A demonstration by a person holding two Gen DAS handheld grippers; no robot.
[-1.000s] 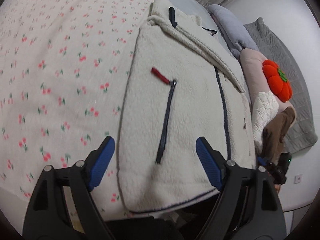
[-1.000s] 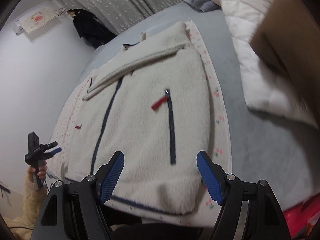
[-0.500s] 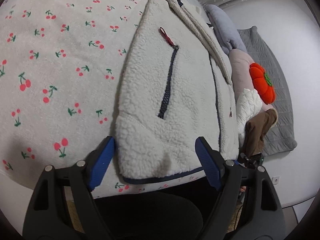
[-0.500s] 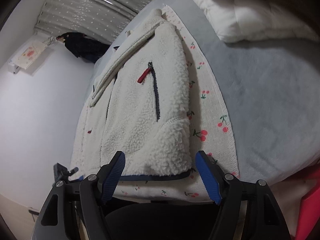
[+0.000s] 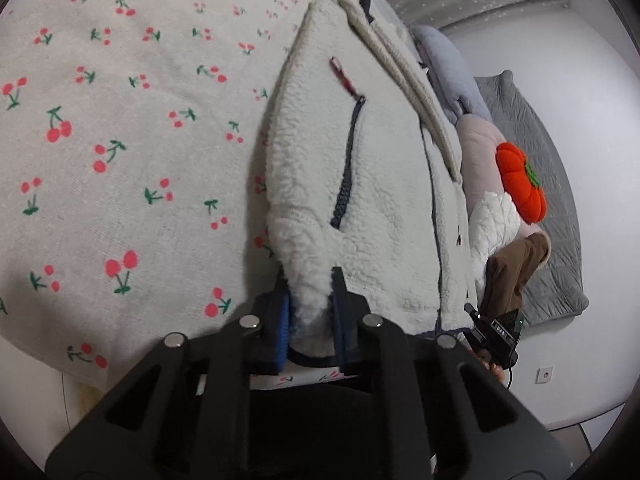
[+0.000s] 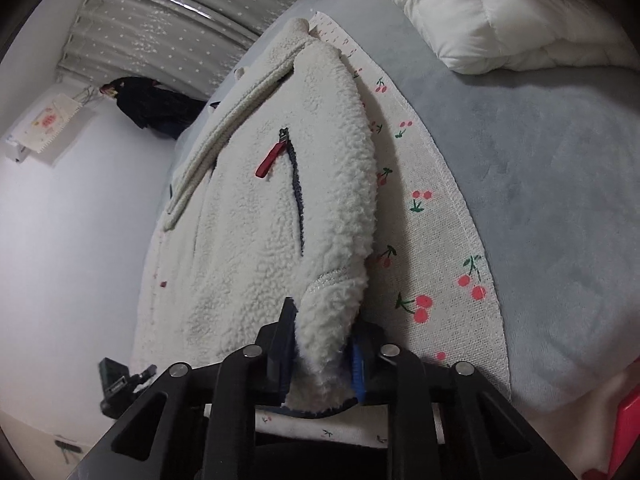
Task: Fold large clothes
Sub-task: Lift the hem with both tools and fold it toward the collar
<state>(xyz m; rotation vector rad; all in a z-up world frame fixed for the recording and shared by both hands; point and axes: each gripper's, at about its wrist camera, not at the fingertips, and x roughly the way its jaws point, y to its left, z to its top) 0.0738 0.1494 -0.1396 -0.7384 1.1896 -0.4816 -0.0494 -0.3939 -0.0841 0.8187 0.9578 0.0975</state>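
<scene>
- Since the earlier frames both pairs of tongs have dropped to the near hem of the fleece jacket (image 5: 372, 184) and their jaws have just been closing; a wad of fleece now sits between each pair, where before the jaws stood wide apart around it.
- Far left in the left wrist view, the cherry-print blanket (image 5: 120, 140) lies spread flat over the bed, probably as a clean surface to fold on; the jacket lies on its right part, front up, collar at the far end.
- The left tongs (image 5: 310, 312) are pinching the near left corner of the hem. I judge the grip sits at the corner so that the whole edge can be lifted evenly.
- In the middle of the jacket the pocket zip with its red pull tab (image 5: 343, 76) lies undisturbed, so the body is still flat and nothing has been folded over yet.
- The right tongs (image 6: 324, 356) are pinching the near right corner of the hem (image 6: 332, 312), matching the left grip; two corner holds suit carrying the hem towards the collar.
- Right of the blanket's edge is the bare grey bed cover (image 6: 540, 160), and beyond it a white quilted piece (image 6: 500, 20) lies well apart from the jacket, out of the fold's way.
</scene>
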